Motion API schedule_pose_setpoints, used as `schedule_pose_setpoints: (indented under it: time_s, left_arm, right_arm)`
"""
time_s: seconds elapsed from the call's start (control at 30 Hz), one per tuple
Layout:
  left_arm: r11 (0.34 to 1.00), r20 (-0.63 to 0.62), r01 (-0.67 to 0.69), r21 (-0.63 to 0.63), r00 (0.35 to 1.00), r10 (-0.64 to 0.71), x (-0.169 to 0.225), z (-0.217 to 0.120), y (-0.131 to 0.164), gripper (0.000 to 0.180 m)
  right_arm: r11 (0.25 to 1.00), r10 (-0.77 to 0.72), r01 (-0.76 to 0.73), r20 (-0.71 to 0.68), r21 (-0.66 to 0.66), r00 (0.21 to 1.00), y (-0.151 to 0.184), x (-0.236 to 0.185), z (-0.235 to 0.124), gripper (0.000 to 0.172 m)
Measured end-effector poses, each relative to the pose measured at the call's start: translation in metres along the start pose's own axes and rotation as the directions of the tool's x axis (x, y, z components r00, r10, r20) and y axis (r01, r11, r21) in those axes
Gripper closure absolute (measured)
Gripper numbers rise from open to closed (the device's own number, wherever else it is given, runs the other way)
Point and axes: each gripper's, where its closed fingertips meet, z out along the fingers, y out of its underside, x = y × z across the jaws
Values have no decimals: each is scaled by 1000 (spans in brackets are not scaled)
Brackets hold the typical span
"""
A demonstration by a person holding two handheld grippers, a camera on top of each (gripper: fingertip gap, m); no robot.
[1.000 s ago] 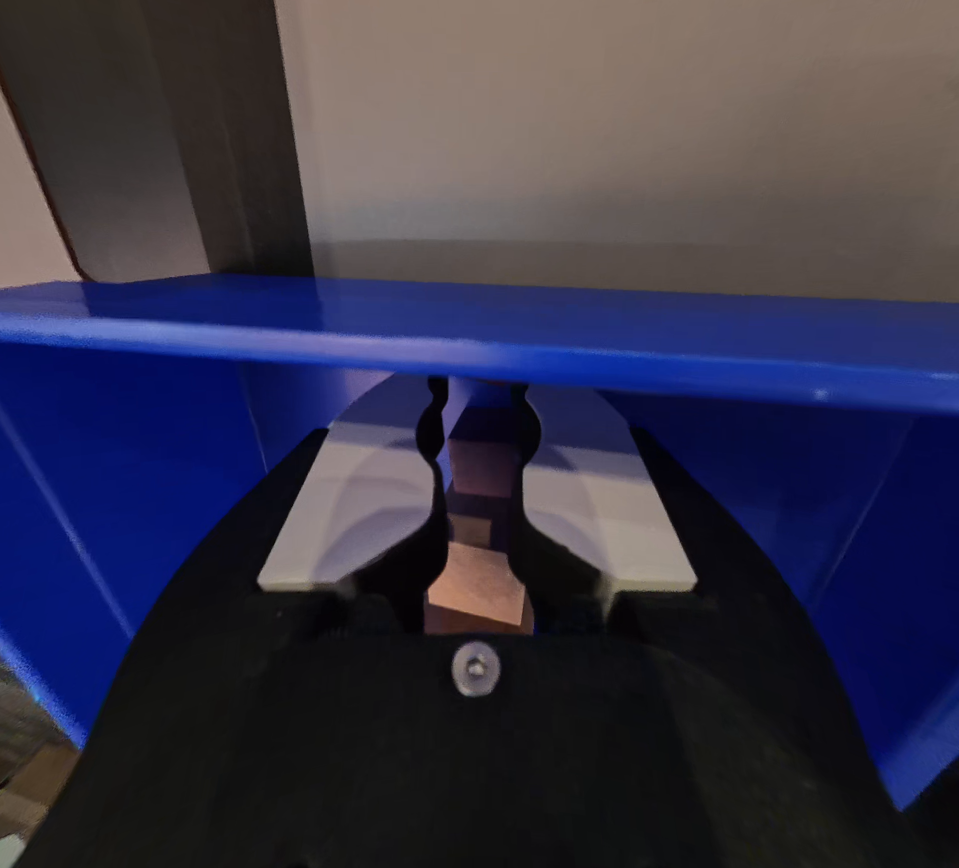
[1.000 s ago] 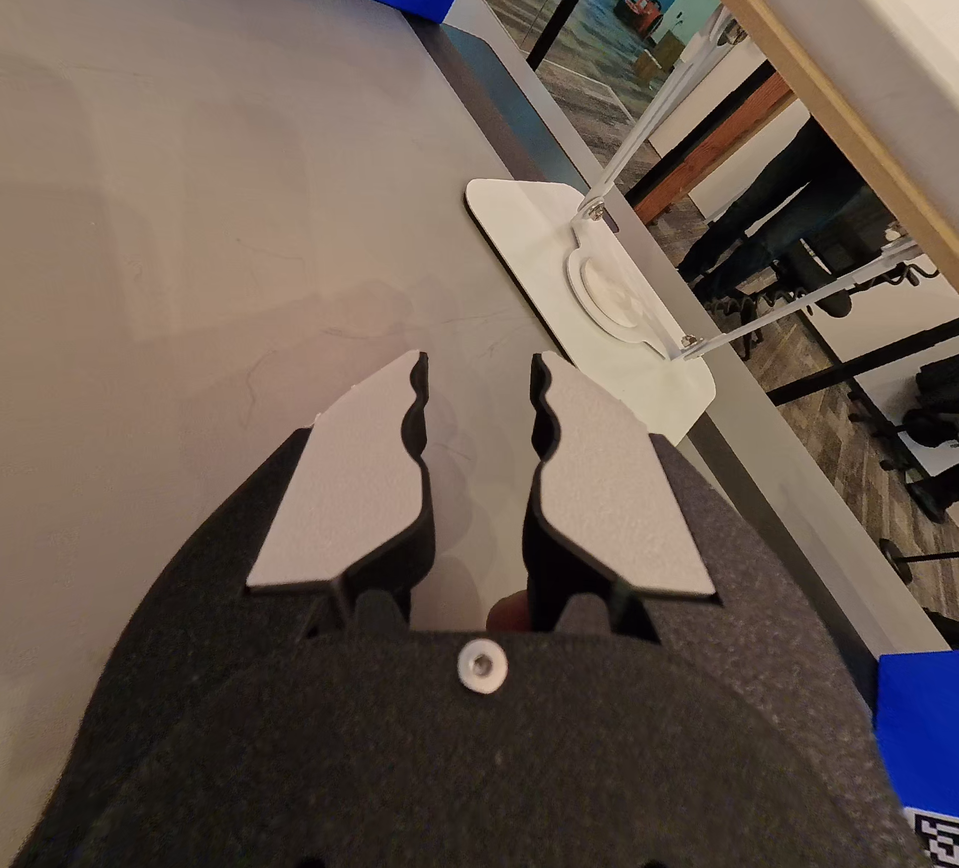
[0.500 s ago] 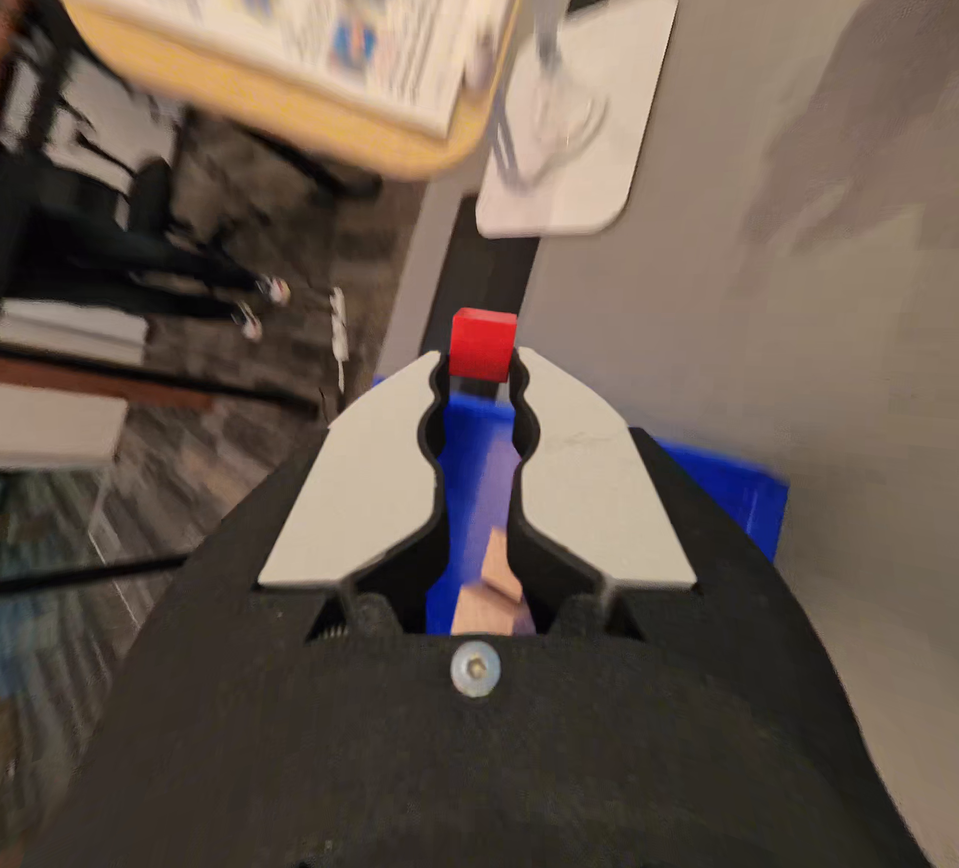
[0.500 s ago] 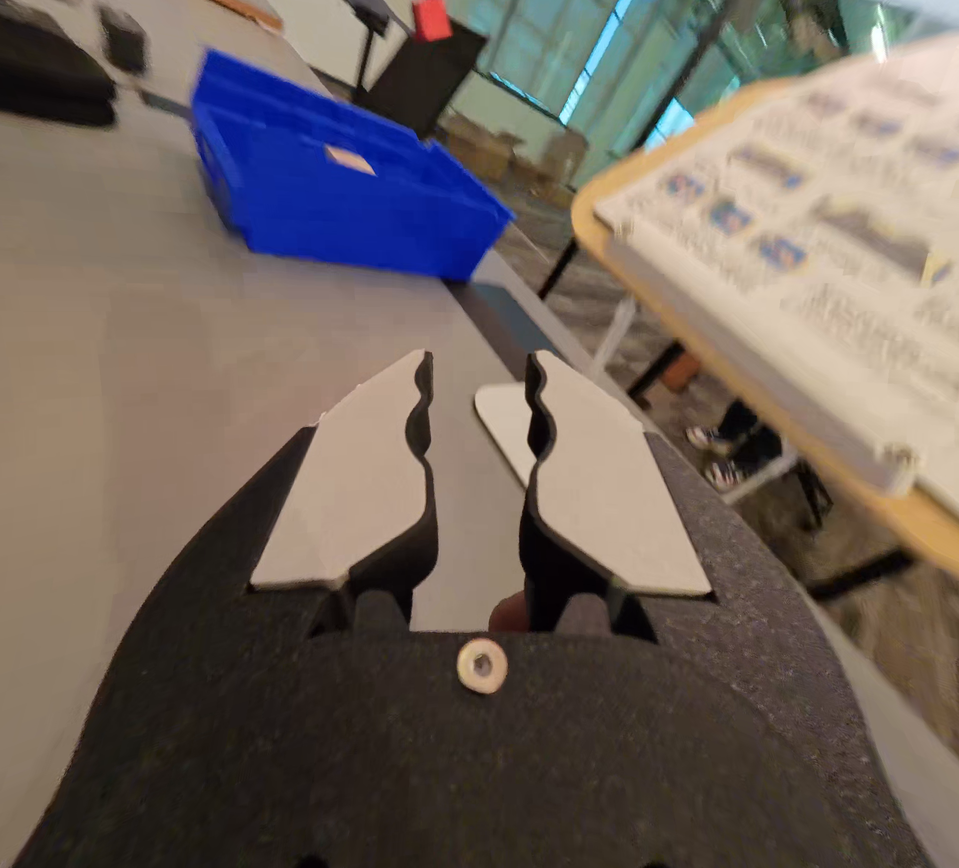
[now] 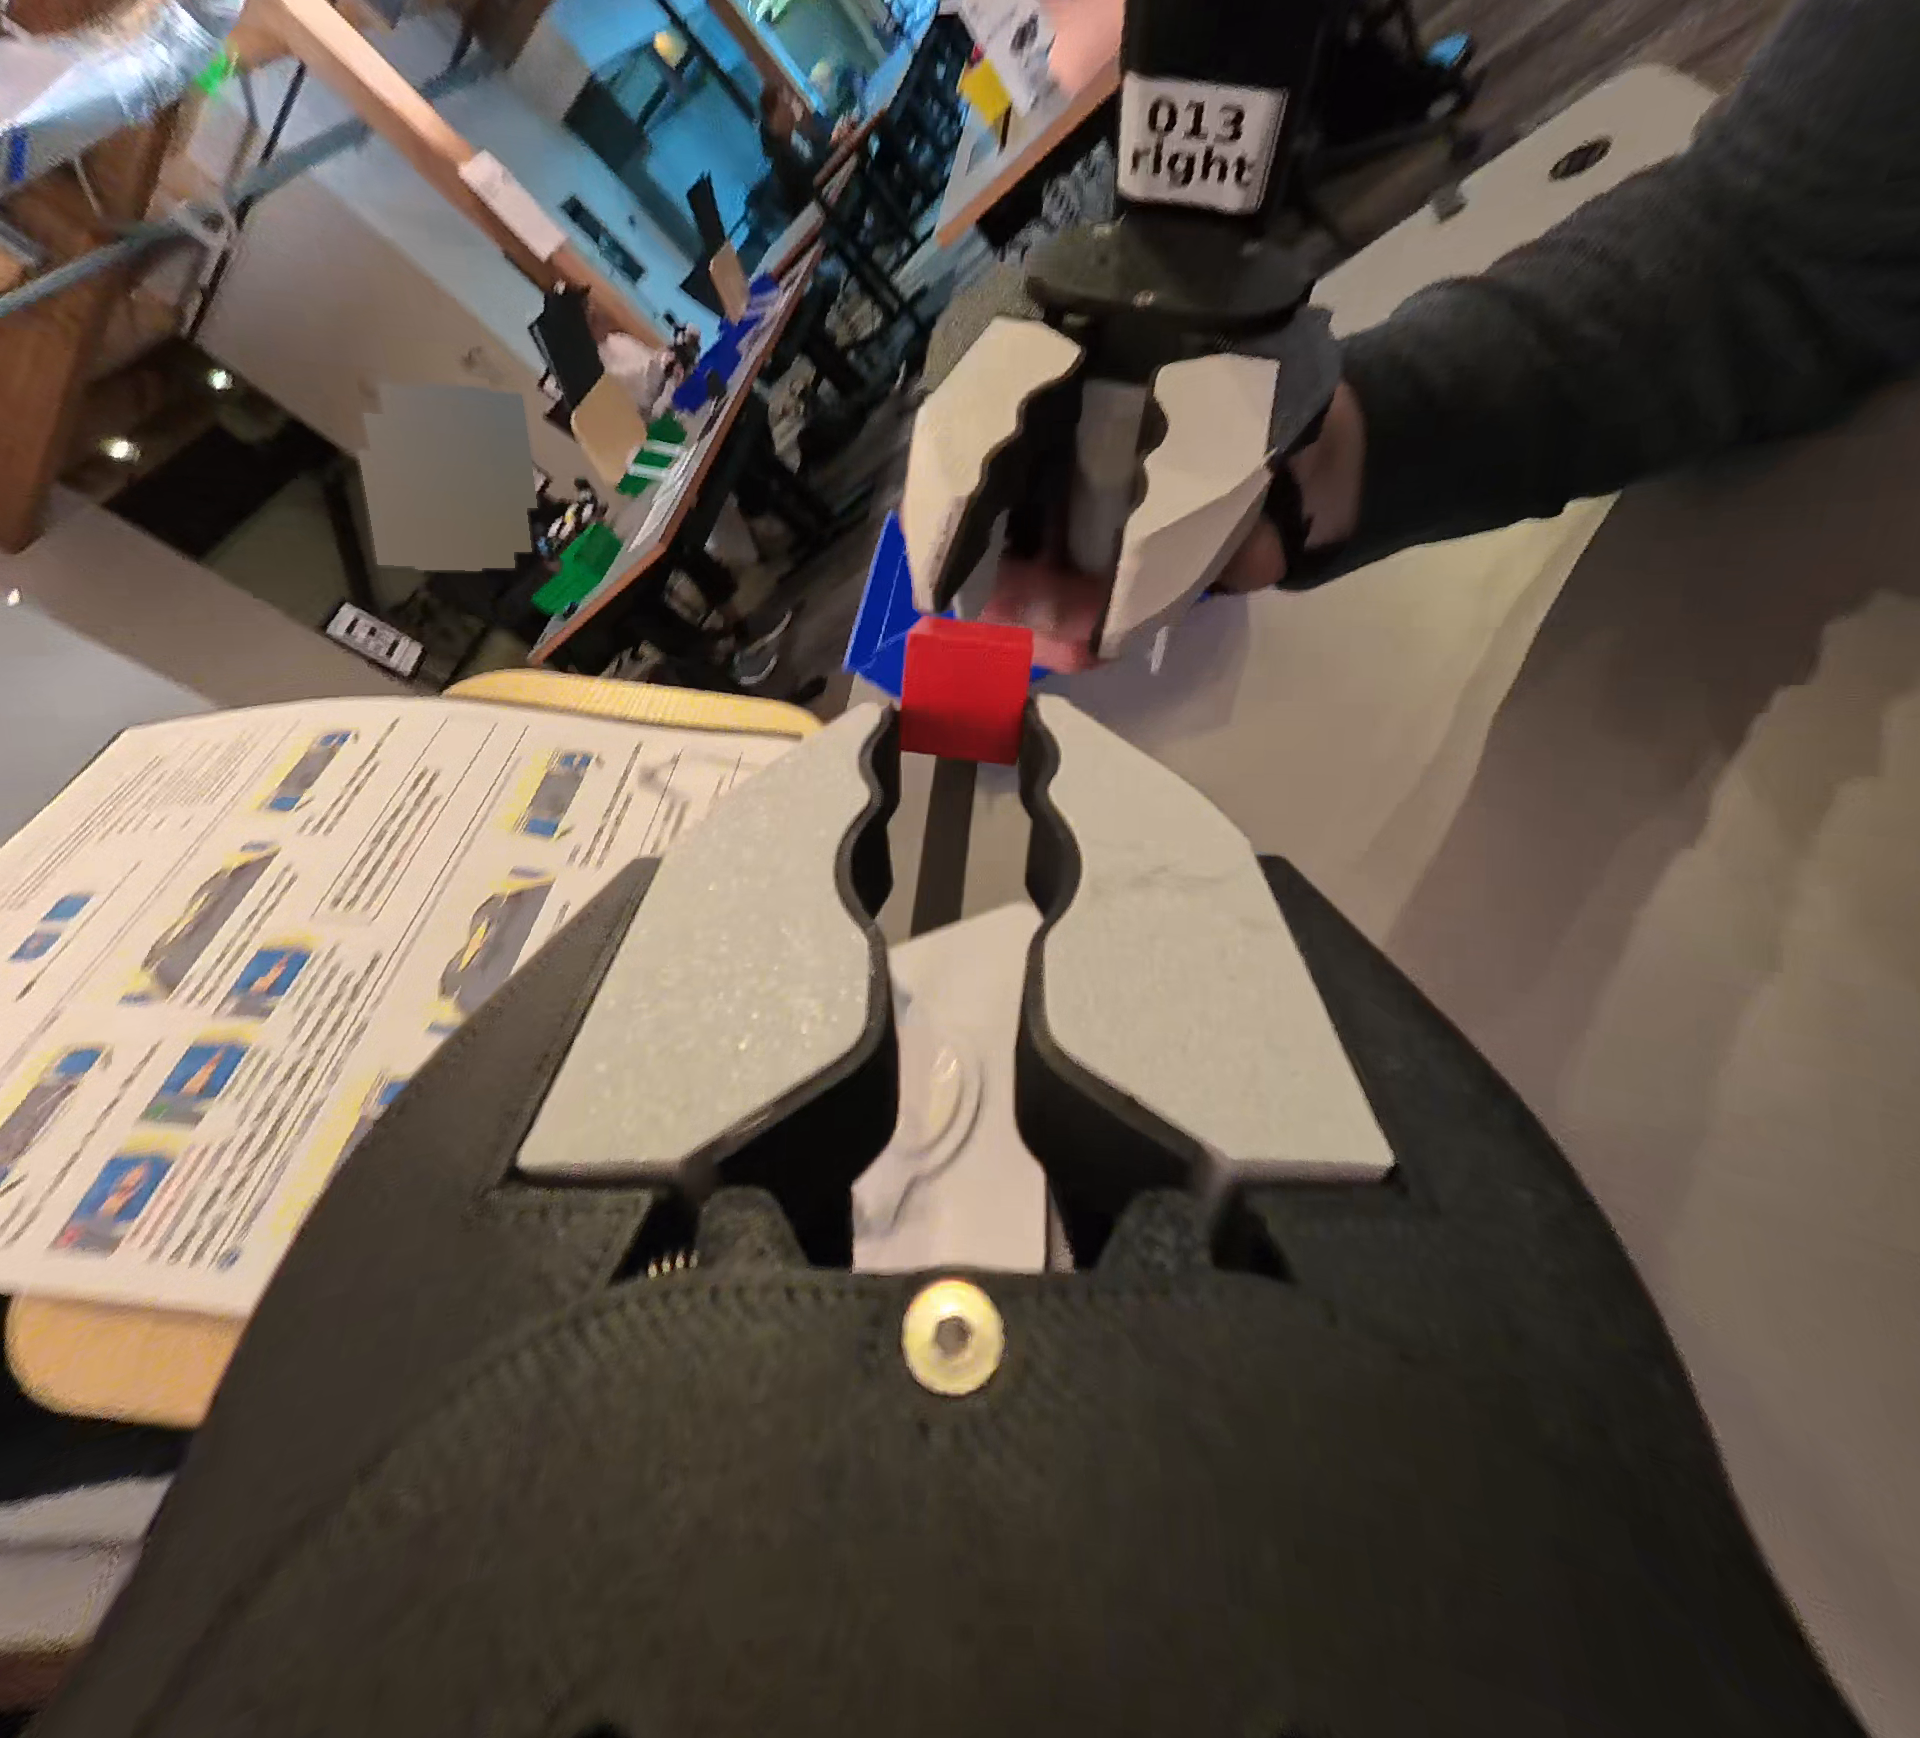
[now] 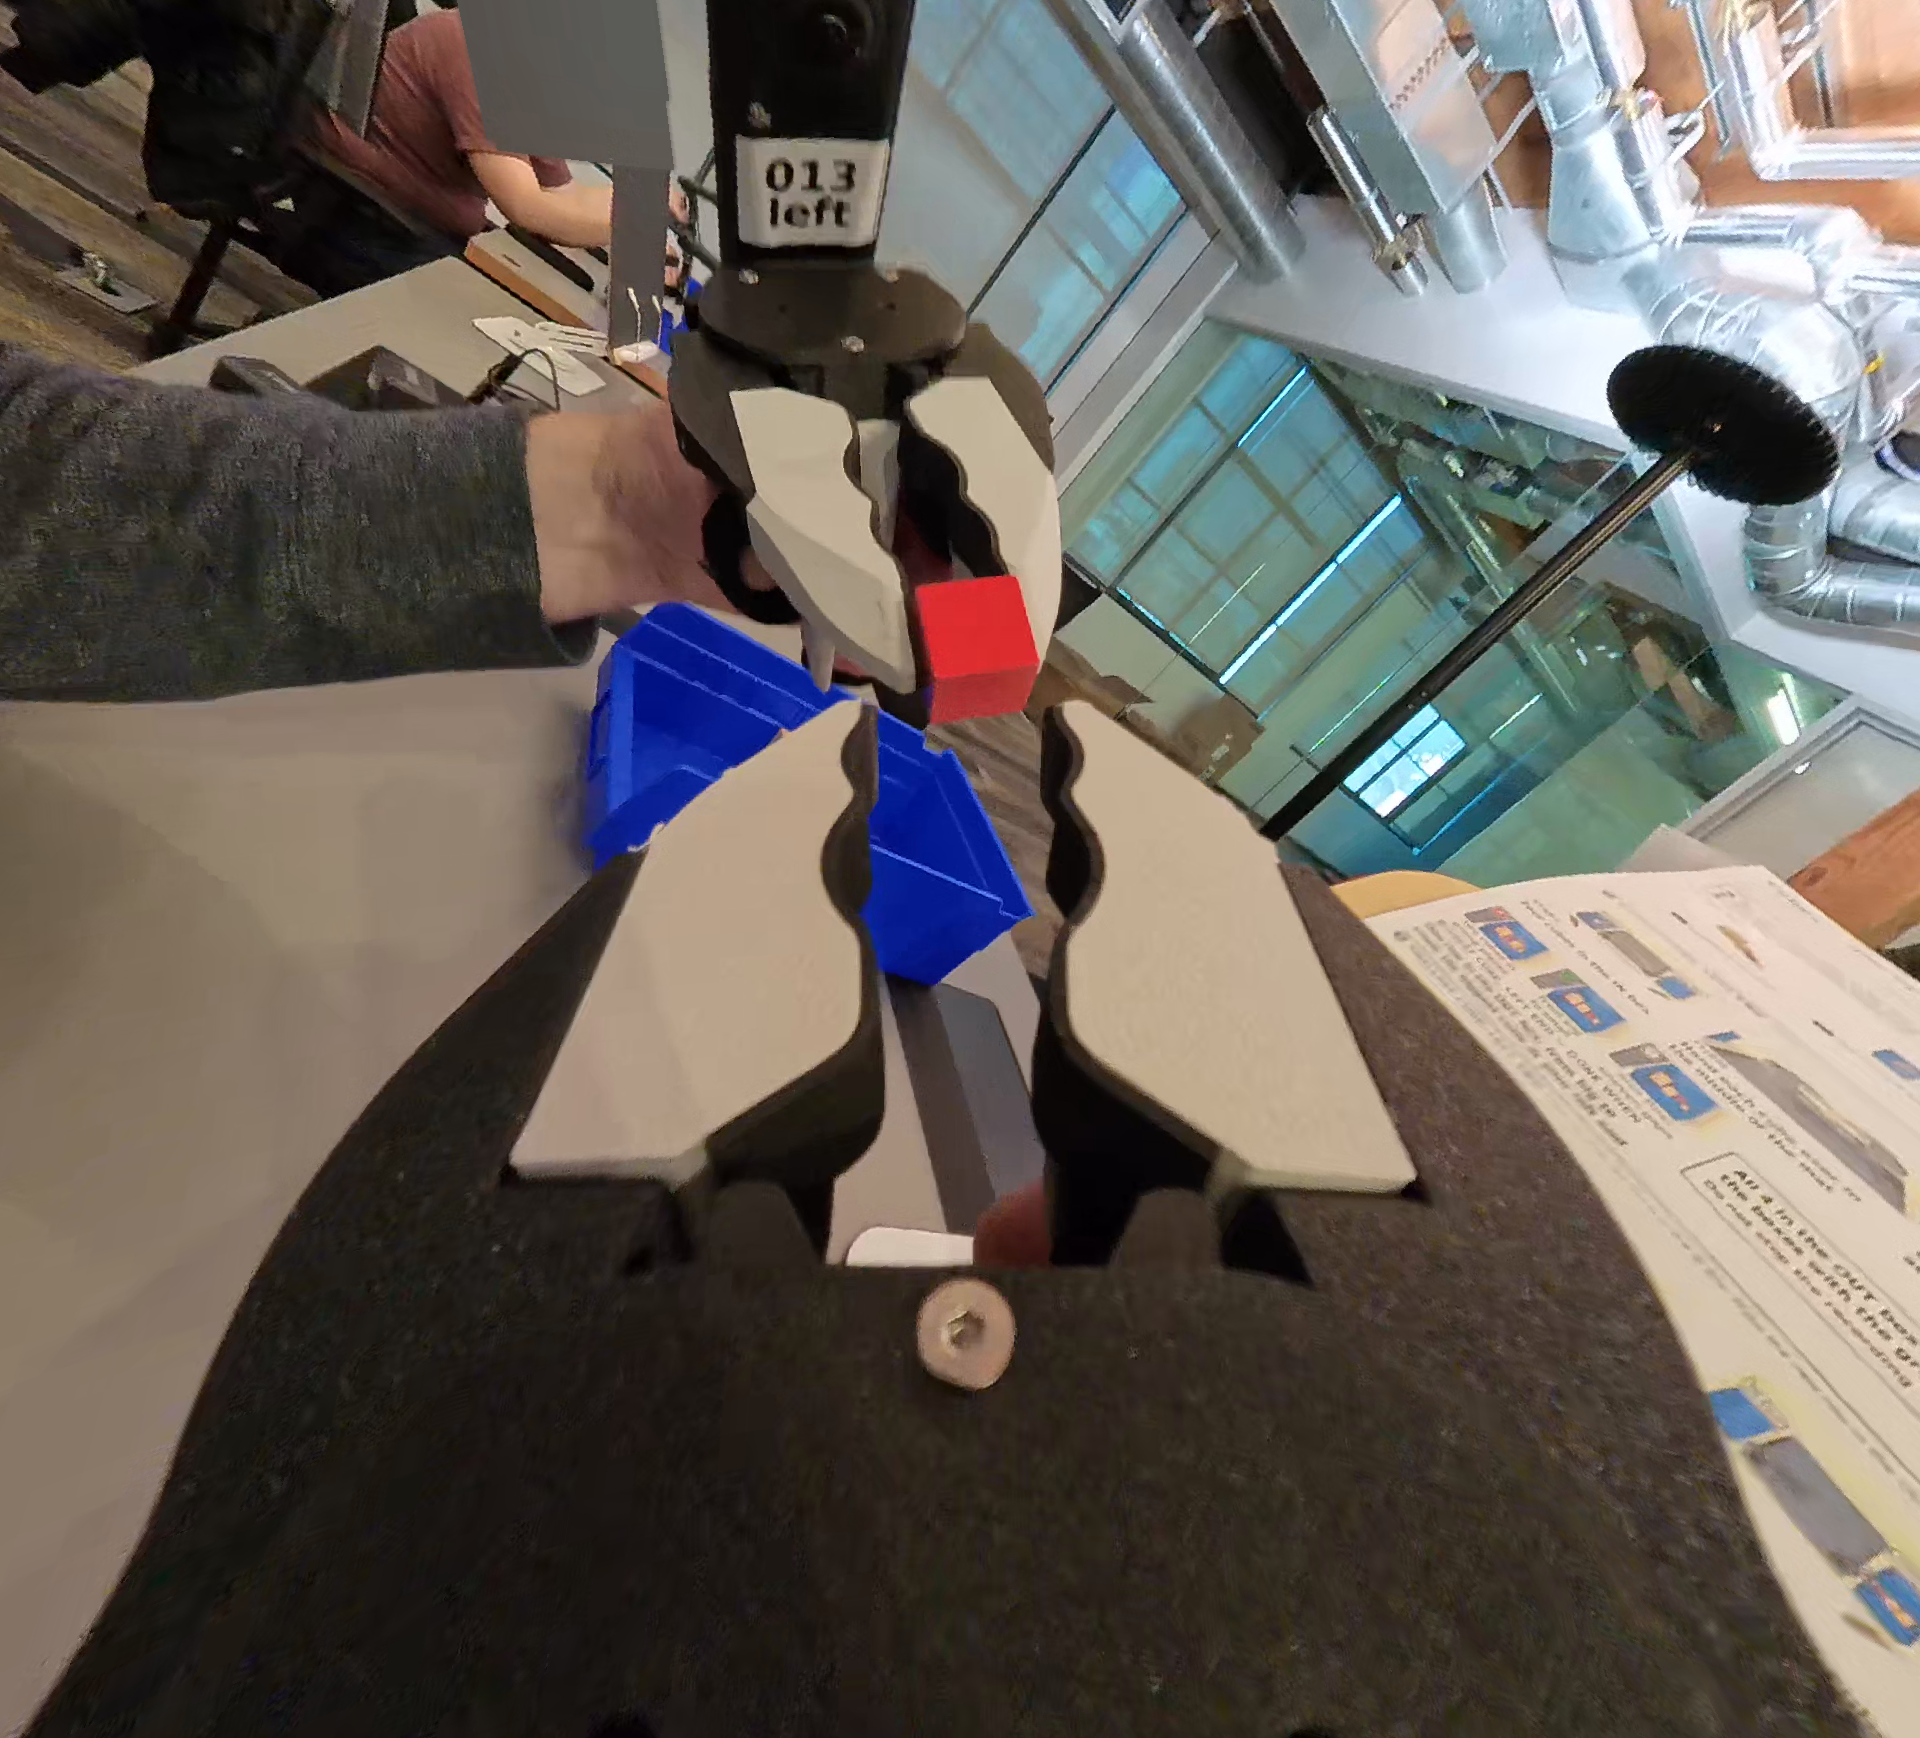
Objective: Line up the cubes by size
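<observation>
Above the grey table (image 6: 208, 909) you've lifted the red cube (image 5: 964, 693) from the blue bin (image 6: 665, 753), pinched in your left gripper (image 5: 961, 722), to face your open, empty right gripper (image 6: 951, 732), so a handover looks likely.

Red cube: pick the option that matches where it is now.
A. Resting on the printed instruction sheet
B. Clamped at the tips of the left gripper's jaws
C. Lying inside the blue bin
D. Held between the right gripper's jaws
B: the red cube sits pinched at the fingertips of the left gripper, up in the air, while the right gripper faces it with its jaws apart and nothing between them.
</observation>
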Motion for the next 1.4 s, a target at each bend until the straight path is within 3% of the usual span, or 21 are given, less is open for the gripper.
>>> schedule_pose_setpoints:
  time_s: [0.17,0.47,1.3,1.4]
  left_arm:
    - [988,-57,65,137,997,-58,8,6,-10,159]
    - [973,-123,106,205,989,-81,17,12,-12,160]
    - [951,-212,157,267,972,-101,28,10,-21,159]
    - [956,-159,145,255,981,-107,21,9,-23,145]
  right_arm:
    - [1000,4,-4,2,31,1000,-7,3,-6,142]
    - [997,50,-54,56,61,997,-5,-10,1,144]
    - [996,26,-34,90,84,996,-15,-16,-4,151]
    - [994,36,-45,92,100,995,-21,-13,-9,152]
